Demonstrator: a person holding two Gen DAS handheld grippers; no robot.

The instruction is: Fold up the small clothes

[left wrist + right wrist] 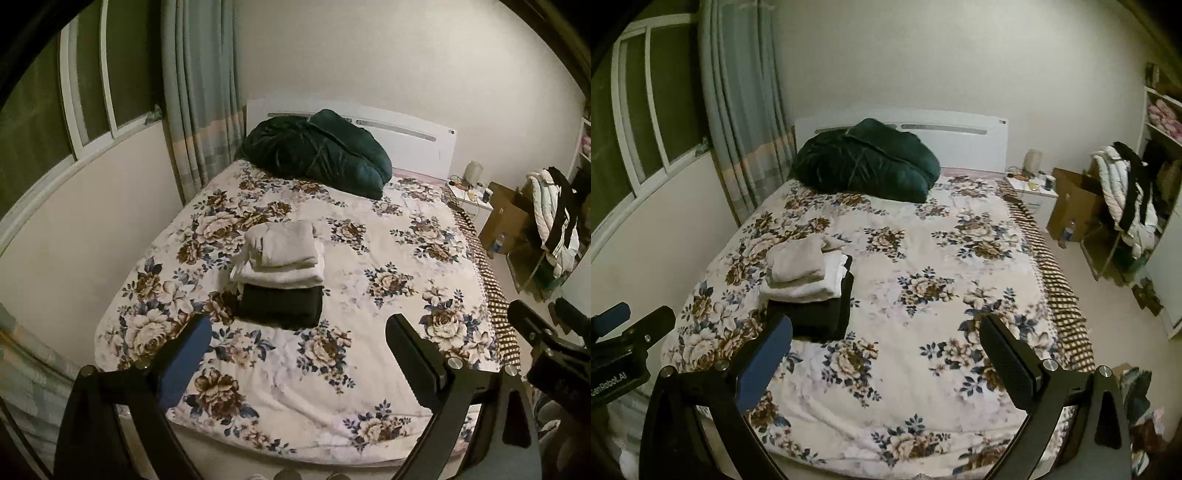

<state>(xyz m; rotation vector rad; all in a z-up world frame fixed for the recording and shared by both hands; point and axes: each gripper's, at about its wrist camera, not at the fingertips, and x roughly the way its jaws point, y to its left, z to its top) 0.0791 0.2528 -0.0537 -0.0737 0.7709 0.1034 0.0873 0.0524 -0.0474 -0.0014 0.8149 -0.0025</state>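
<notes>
Both the left gripper [297,338] and the right gripper [886,338] hang above the near end of the bed [388,295] with jaws spread wide, holding nothing. The stack of folded clothes [280,273] rests on the floral blanket [923,295], left of centre, well short of the dark green bundle [317,151] by the headboard.

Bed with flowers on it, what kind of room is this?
Most likely a bedroom in someone's home. A big bed with a white headboard fills it, a small nightstand stands beside it, and curtains hang by the window. Folded clothes are stacked on the bed.
</notes>
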